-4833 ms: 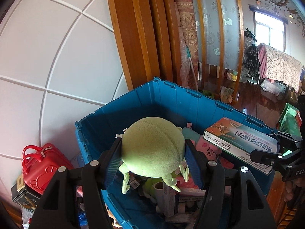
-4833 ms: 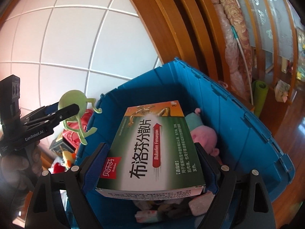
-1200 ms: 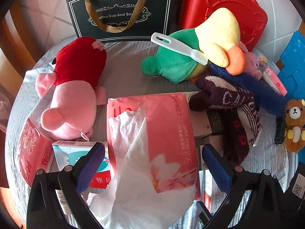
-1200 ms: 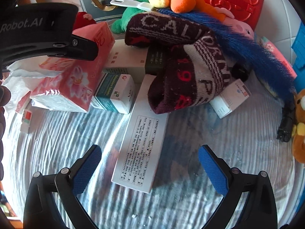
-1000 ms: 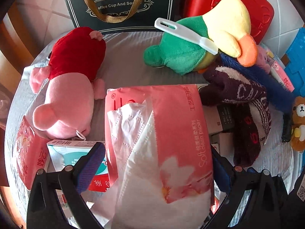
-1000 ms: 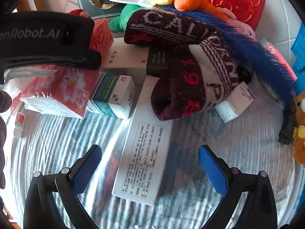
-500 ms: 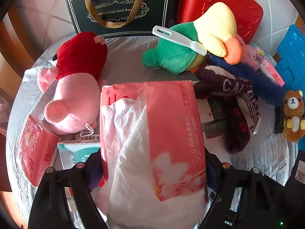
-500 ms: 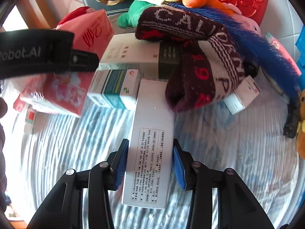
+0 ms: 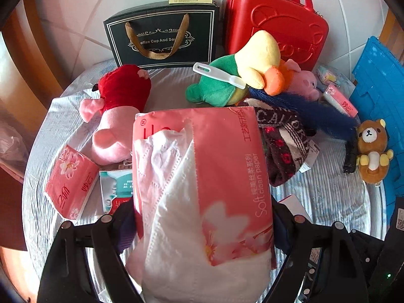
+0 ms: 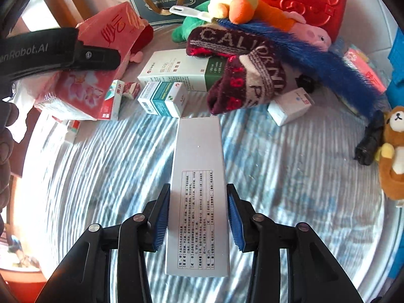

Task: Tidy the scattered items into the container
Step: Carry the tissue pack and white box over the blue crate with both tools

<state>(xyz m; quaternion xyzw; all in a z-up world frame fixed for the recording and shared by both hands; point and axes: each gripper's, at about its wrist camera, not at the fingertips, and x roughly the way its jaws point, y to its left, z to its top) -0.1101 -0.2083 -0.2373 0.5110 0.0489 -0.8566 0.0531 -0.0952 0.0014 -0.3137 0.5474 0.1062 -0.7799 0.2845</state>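
Left tool [image 9: 202, 229] pinches the pink plastic tissue pack [image 9: 214, 176], which hides its pads. Right tool [image 10: 198, 217] pinches the long white printed box [image 10: 198, 197] above the desk [image 10: 290, 189]; blue container [image 9: 378, 80] cut off at the edge.

Your right tool [image 10: 198, 214] has black arms with silver round screws and ribbed blue pads [image 10: 161, 214]; your left tool [image 9: 202, 227] is the same black build, its side printed with white lettering ending "Robot.AI", a small green light glowing nearby
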